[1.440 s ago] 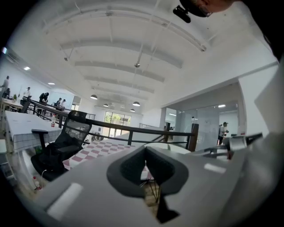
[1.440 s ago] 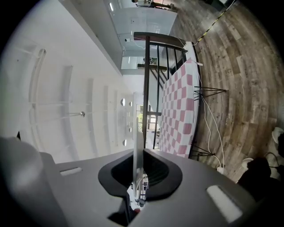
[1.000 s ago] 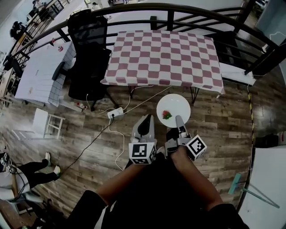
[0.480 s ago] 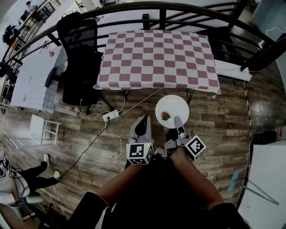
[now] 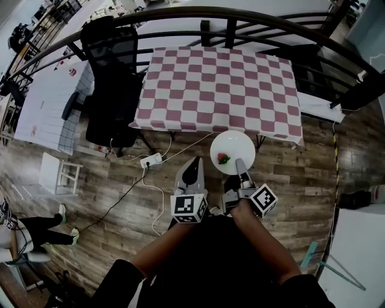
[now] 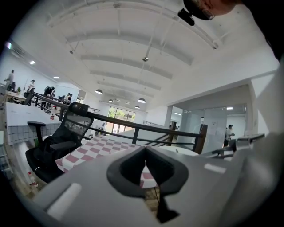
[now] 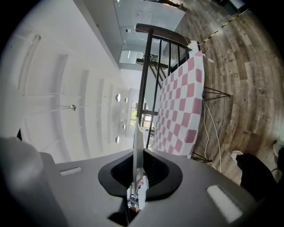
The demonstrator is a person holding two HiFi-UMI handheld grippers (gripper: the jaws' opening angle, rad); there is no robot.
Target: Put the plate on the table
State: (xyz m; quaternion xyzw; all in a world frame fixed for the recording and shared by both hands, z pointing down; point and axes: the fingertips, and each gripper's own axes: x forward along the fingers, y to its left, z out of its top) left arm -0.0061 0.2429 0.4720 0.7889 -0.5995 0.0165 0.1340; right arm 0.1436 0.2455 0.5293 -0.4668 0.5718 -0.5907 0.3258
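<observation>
A white plate (image 5: 232,150) with a small red strawberry (image 5: 223,158) on it hangs level over the wooden floor, just short of the front edge of the table with the red-and-white checked cloth (image 5: 222,84). My right gripper (image 5: 240,165) is shut on the plate's near rim. In the right gripper view the plate (image 7: 137,146) shows edge-on, pinched between the jaws of the right gripper (image 7: 135,177), with the table (image 7: 179,111) beyond. My left gripper (image 5: 194,166) stays beside it to the left, jaws together and holding nothing. The left gripper view looks past the left gripper (image 6: 145,153) to the table (image 6: 95,148).
A black office chair (image 5: 114,78) stands at the table's left side, and a dark railing (image 5: 240,15) curves behind it. A power strip (image 5: 151,160) and cables lie on the floor near the table legs. A white stool (image 5: 57,174) and a person's legs (image 5: 30,231) are at the left.
The plate and both grippers have come nearer to the table's front edge. The right gripper's hold on the plate looks the same.
</observation>
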